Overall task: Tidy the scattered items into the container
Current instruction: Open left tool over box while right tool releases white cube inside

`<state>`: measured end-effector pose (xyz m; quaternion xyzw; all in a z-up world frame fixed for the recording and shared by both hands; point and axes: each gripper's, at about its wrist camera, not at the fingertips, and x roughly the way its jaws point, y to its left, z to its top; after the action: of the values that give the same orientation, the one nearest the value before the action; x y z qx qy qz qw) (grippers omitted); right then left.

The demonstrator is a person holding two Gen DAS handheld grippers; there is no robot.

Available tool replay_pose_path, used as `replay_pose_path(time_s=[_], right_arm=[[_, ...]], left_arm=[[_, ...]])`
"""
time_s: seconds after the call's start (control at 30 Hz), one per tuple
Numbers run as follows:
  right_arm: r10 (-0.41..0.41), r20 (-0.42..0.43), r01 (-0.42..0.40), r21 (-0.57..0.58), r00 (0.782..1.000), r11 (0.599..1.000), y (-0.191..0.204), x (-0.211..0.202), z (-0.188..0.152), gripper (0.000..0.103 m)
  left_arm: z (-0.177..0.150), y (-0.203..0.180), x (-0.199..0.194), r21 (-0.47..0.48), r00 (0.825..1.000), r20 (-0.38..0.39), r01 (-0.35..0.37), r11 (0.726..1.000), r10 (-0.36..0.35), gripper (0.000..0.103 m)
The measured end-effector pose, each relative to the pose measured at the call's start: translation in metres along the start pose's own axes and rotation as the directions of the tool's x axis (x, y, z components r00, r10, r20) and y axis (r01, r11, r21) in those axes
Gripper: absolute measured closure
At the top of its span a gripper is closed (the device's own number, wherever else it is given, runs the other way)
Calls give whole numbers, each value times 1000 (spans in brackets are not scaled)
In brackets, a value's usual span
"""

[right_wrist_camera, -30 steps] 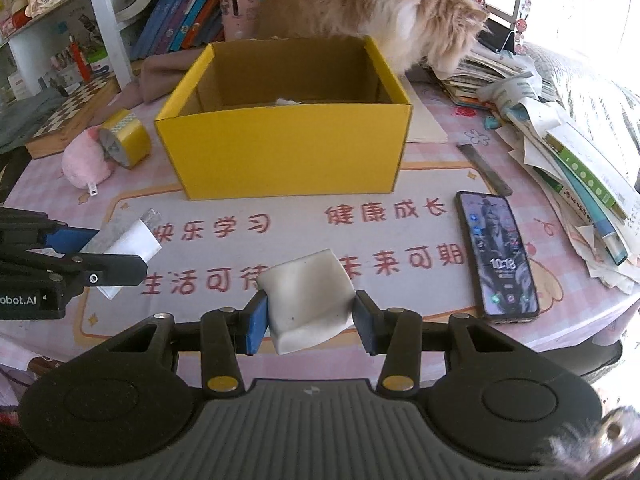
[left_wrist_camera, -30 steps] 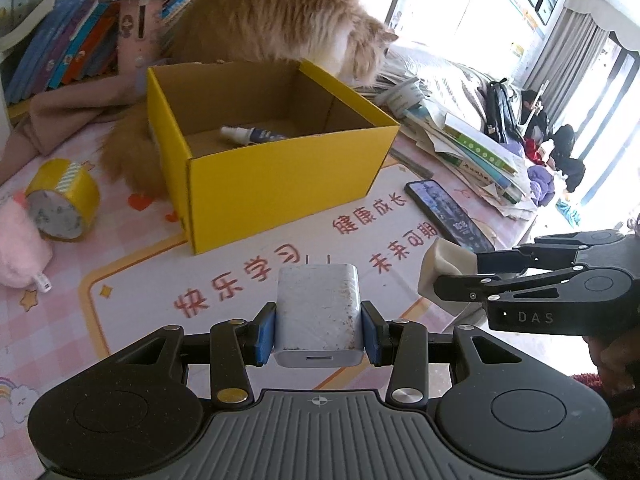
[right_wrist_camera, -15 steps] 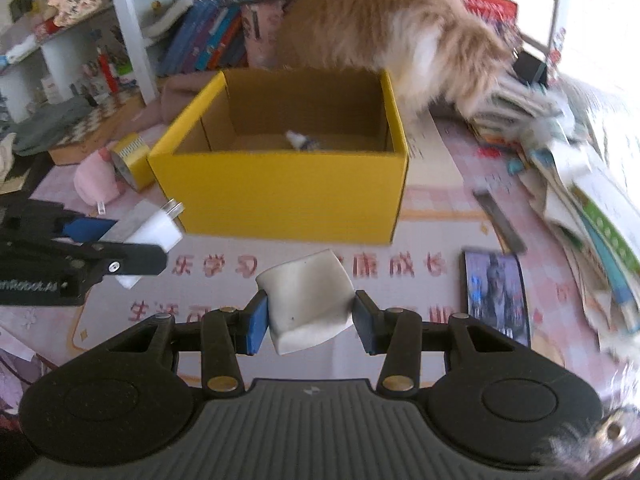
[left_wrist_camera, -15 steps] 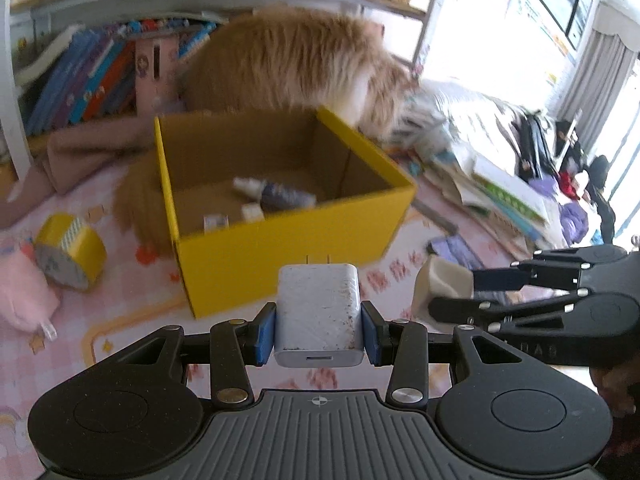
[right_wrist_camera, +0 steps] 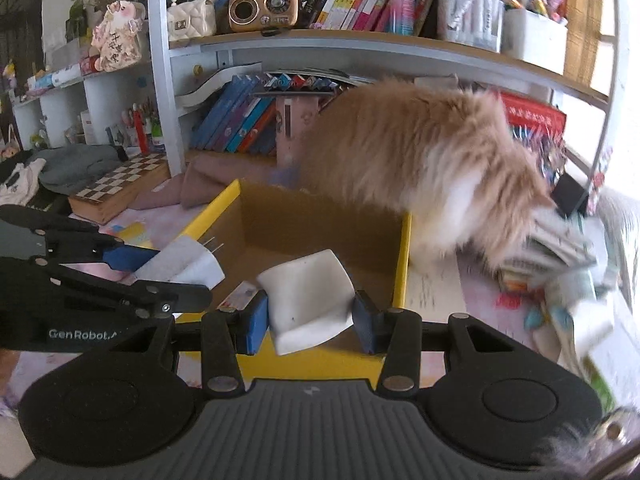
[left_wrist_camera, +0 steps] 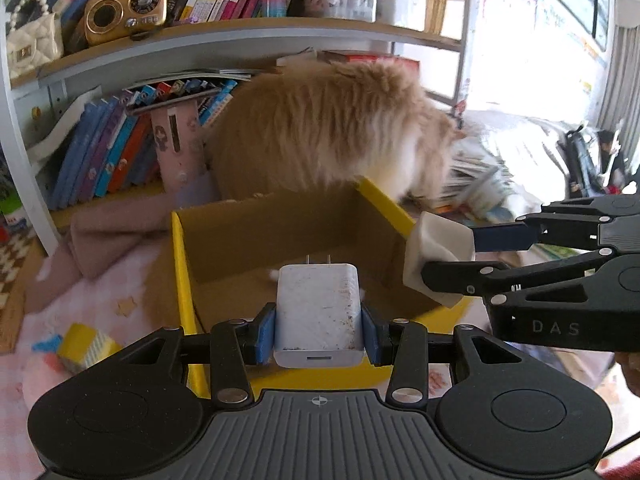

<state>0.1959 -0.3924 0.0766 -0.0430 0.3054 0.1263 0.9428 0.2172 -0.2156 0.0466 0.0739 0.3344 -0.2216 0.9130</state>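
My left gripper is shut on a white plug charger, prongs pointing away, held above the front of the open yellow cardboard box. My right gripper is shut on a white eraser-like block over the same box. From the left wrist view the right gripper and its block hang over the box's right wall. In the right wrist view the left gripper and charger hover at the box's left wall. The box floor is mostly hidden.
A fluffy orange cat stands right behind the box, head lowered to a paper stack at the right. A yellow tape roll lies left of the box. Bookshelves, a chessboard and a brown cloth stand behind.
Both grippers have risen and moved forward from above the mat to over the box opening, each still gripping its item. The view tilted up, bringing the upper shelf into sight.
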Motion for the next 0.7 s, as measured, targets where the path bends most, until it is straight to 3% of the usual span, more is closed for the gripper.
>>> replay_pose_path(time_s=[0.27, 0.47, 0.57, 0.7], right_arm=[[29, -107, -40, -103, 994, 994, -8, 71, 11, 61], [53, -253, -104, -192, 966, 976, -3, 115, 8, 60], [87, -293, -144, -181, 952, 973, -6, 125, 11, 60], [98, -346, -166, -172, 933, 971, -6, 138, 11, 59]], left_arm=[[14, 22, 59, 19, 992, -106, -66, 998, 68, 61], [7, 28, 98, 33, 972, -223, -73, 997, 78, 61], [6, 22, 103, 90, 966, -233, -96, 991, 115, 61], [6, 22, 102, 82, 966, -230, -102, 991, 118, 61]])
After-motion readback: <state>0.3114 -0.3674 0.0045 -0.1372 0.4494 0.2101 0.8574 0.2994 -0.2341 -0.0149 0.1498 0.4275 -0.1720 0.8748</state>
